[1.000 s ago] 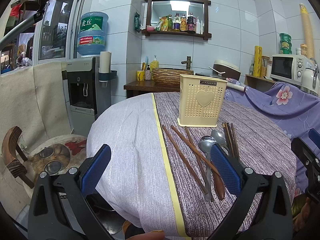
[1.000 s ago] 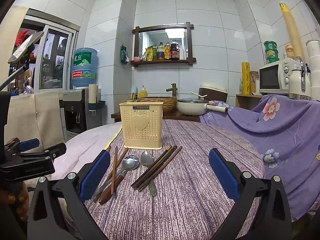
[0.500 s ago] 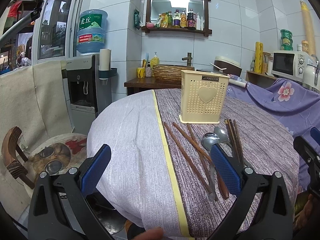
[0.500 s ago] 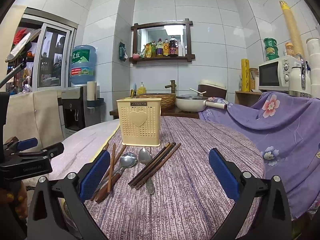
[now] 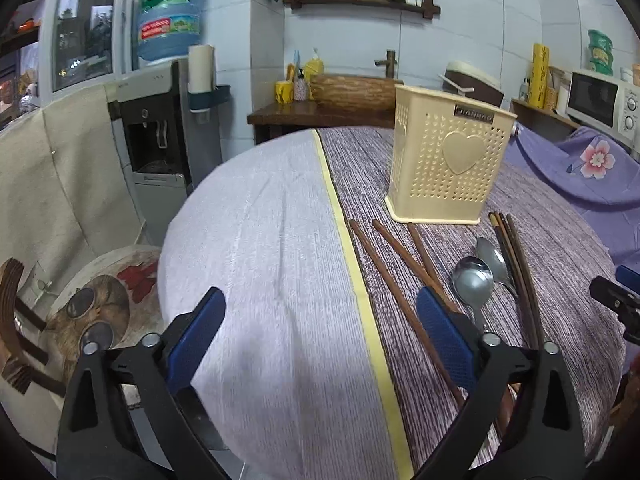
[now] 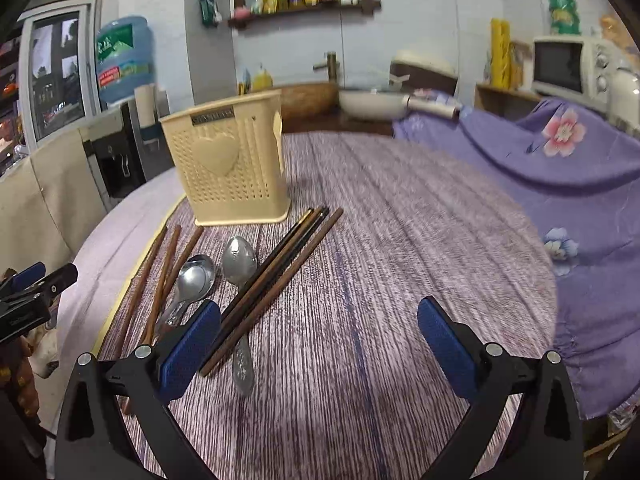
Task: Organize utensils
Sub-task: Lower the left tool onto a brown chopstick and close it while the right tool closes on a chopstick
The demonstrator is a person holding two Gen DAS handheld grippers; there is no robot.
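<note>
A cream perforated utensil holder (image 5: 448,168) with a heart stands on the purple striped tablecloth. In front of it lie three brown chopsticks (image 5: 392,280), two metal spoons (image 5: 472,280) and a bundle of dark chopsticks (image 5: 516,264). My left gripper (image 5: 320,332) hovers over the cloth's yellow stripe. Its jaws are closing with nothing between them, and its right finger (image 5: 444,332) is above the brown chopsticks. My right gripper (image 6: 318,342) is open over the cloth, to the right of the spoons (image 6: 239,260) and dark chopsticks (image 6: 280,264). The holder (image 6: 228,172) stands behind them.
A water dispenser (image 5: 160,140) and a round stool (image 5: 100,308) stand left of the table. A purple flowered cloth (image 6: 560,168) covers something on the right. Behind it are a microwave (image 6: 568,64), a pan (image 6: 372,102) and a sink counter.
Both grippers have moved in over the table and tilted down, so the utensils and holder look larger. The left jaws have narrowed slightly.
</note>
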